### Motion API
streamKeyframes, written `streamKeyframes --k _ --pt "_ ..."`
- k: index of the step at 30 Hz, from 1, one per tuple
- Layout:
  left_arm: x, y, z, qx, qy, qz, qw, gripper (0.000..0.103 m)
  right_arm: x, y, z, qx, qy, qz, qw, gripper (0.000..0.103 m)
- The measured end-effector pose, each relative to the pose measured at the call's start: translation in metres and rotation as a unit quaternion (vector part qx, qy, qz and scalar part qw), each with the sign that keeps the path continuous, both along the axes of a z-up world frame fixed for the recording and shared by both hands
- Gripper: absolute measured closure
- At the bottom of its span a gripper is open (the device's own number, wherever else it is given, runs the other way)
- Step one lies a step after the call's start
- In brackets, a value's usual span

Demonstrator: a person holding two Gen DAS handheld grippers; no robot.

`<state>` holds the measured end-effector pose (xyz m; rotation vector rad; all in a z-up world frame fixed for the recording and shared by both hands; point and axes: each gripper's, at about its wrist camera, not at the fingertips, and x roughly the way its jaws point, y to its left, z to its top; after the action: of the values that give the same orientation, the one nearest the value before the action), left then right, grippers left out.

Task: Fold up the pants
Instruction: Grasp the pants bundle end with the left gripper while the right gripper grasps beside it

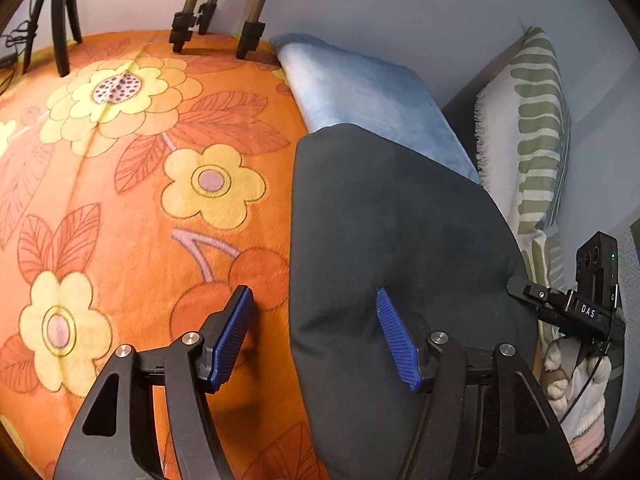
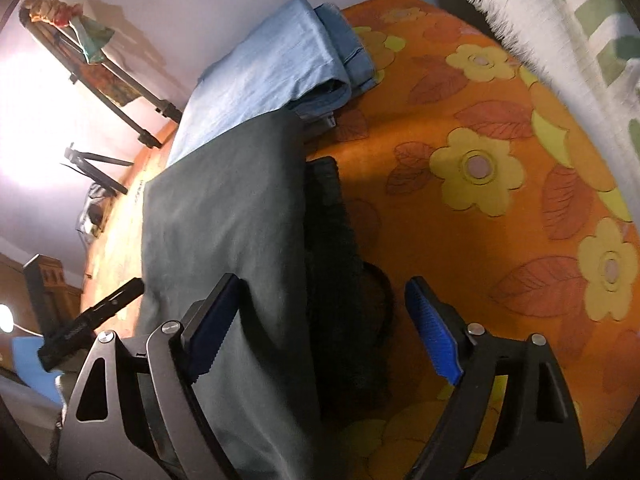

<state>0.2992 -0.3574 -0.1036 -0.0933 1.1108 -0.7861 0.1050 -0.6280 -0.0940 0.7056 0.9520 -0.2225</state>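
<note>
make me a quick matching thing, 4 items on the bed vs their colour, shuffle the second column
Things:
1. pants
2. jeans
3. bedspread
4. pillow

Colours:
A. orange with yellow flowers
B. white with green stripes
C. dark grey-green
D. light blue

Pairs: 1-C, 2-D, 3-A, 4-B

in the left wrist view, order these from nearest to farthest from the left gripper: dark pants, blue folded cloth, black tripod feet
1. dark pants, under the left gripper, right side
2. blue folded cloth, beyond the pants
3. black tripod feet, far edge of the bedspread
</note>
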Motion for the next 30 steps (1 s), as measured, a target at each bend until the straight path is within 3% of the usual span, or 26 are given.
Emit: streamKeyframes --k 2,6,13,17,18,21,30 --pt "0.000 -0.002 0.000 -0.003 -0.003 0.005 1.0000 0.039 0.005 0.001 -0.009 0.027 -0.006 0.005 1.000 0.013" --pt "0.000 -0.007 -0.002 -0.001 -0.016 0.006 0.9999 0.039 0.014 0.014 -0.007 -0.014 -0.007 0.018 1.000 0.013" --pt "-0.003 -0.018 -0.002 0.001 -0.032 -0.003 0.9995 0.039 0.020 0.024 -0.008 -0.018 -0.007 0.028 0.999 0.035" --pt "-0.010 -0.027 -0.003 0.008 -0.046 -0.009 0.9989 0.063 0.014 0.020 -0.009 0.005 -0.017 0.023 1.000 0.051" --pt "-0.011 -0.027 -0.004 0.007 -0.047 -0.009 0.9988 0.075 0.014 0.022 -0.009 0.002 -0.017 0.021 1.000 0.053" --pt "-0.014 -0.031 -0.001 0.002 -0.057 -0.008 0.9984 0.088 0.014 0.027 -0.003 -0.016 -0.012 0.012 1.000 0.061" --pt "-0.023 -0.026 0.016 -0.018 -0.076 0.004 0.9970 0.094 0.015 0.043 0.019 -0.054 -0.017 0.006 0.998 0.072"
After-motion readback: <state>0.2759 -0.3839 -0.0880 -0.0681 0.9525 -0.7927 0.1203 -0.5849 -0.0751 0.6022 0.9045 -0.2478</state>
